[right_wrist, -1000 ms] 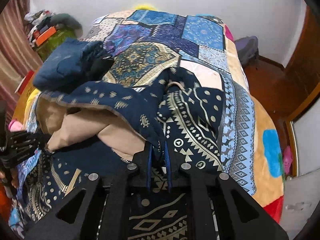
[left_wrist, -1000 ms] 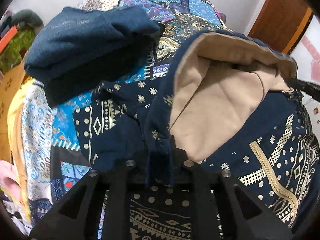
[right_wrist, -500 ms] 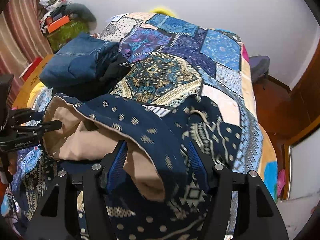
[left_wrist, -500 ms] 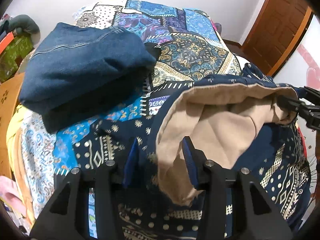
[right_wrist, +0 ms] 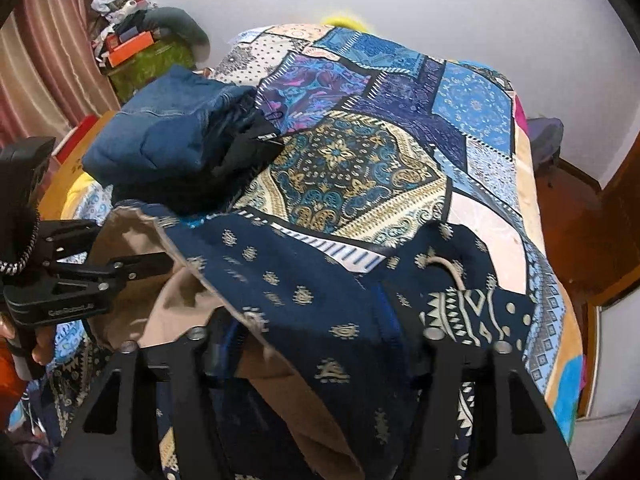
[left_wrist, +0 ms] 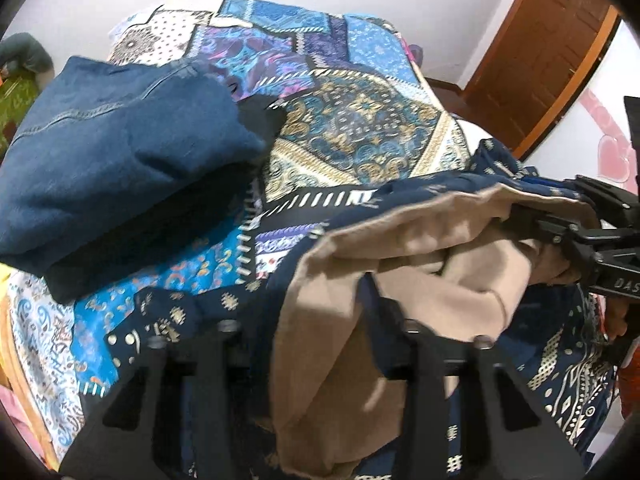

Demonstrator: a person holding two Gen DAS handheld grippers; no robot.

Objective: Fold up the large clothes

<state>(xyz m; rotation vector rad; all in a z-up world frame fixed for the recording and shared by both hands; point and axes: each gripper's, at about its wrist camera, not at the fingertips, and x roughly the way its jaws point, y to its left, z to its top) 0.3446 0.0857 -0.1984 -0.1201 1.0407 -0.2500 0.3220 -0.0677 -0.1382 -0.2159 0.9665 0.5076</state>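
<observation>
A large navy garment (right_wrist: 304,292) with gold and white print and a tan lining (left_wrist: 420,248) lies bunched on the patchwork bed. Its folded-over edge drapes across both grippers. My left gripper (left_wrist: 316,320) has its jaws spread wide with the cloth lying loose between and over them; it also shows in the right wrist view (right_wrist: 132,264). My right gripper (right_wrist: 316,320) is likewise spread wide under the draped navy cloth, and it shows at the right of the left wrist view (left_wrist: 560,220). The fingertips of both are partly hidden by fabric.
A folded blue denim garment on a dark one (left_wrist: 120,152) sits on the bed's left side (right_wrist: 180,148). The patchwork bedspread (right_wrist: 360,168) covers the bed. A cluttered green box (right_wrist: 148,60) and curtain stand at left, a wooden door (left_wrist: 540,60) at right.
Both grippers opened and let go of the garment's edge. The folded-over part has dropped lower onto the bed, and both cameras have drawn back and tilted up.
</observation>
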